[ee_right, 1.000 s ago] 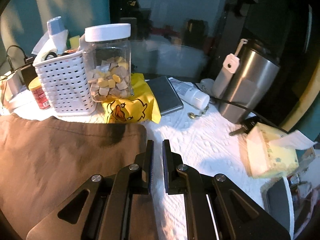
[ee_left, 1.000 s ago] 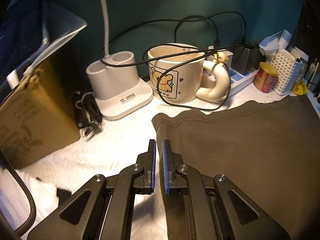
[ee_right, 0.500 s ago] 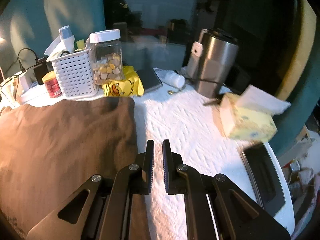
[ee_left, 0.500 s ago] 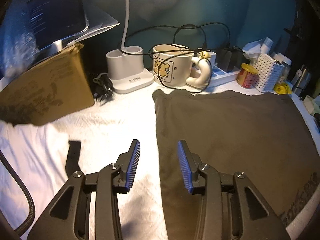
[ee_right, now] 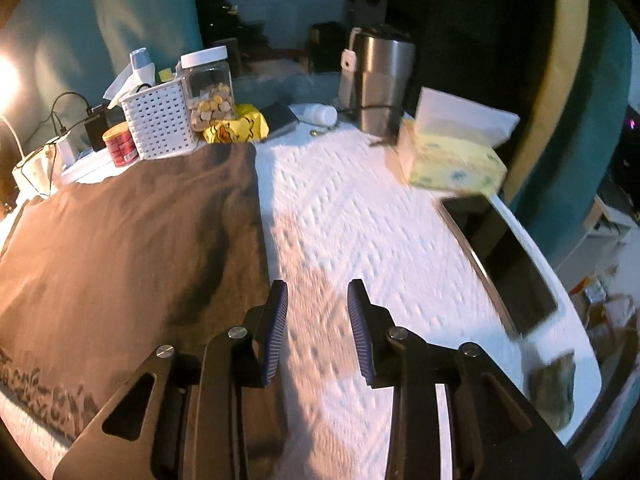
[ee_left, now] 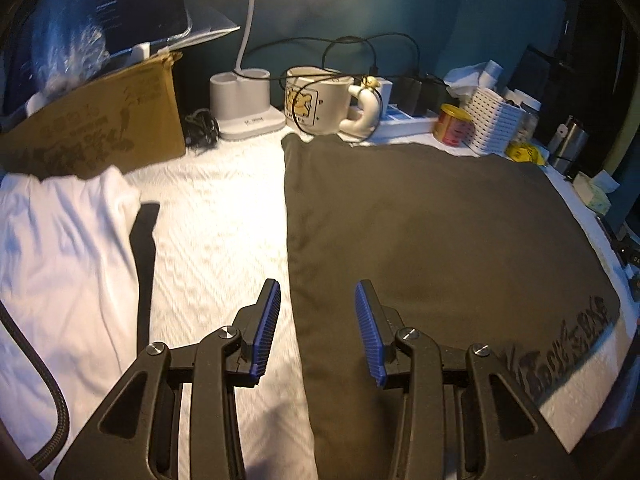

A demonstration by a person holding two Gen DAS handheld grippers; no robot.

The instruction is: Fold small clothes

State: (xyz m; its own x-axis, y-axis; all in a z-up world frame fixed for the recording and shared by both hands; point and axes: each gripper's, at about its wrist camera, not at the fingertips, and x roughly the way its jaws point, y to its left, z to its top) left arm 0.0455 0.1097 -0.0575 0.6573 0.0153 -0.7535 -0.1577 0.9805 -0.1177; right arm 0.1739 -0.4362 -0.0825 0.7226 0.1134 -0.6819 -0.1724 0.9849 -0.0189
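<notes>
A dark brown garment (ee_left: 436,232) lies flat and folded on the white textured cloth (ee_left: 216,216), with printed lettering at its near right corner. My left gripper (ee_left: 317,300) hovers open over the garment's left edge, nothing between its blue pads. In the right wrist view the same garment (ee_right: 128,240) fills the left half. My right gripper (ee_right: 318,300) is above the bare white cloth (ee_right: 360,220) just right of the garment's right edge; its jaws are opening and hold nothing.
Along the back stand a cardboard box (ee_left: 96,124), a white lamp base (ee_left: 244,106), a mug (ee_left: 316,106) draped with cables, a red tin (ee_left: 452,125) and a white basket (ee_left: 494,120). A white garment (ee_left: 60,260) lies left. A jar (ee_right: 208,92), steel tumbler (ee_right: 380,80), tissue box (ee_right: 452,156) and tablet (ee_right: 504,260) sit right.
Both grippers let go and pulled back toward the near edge, so more of the garment shows. The left opened first, the right just now. The garment lies flat where it was laid.
</notes>
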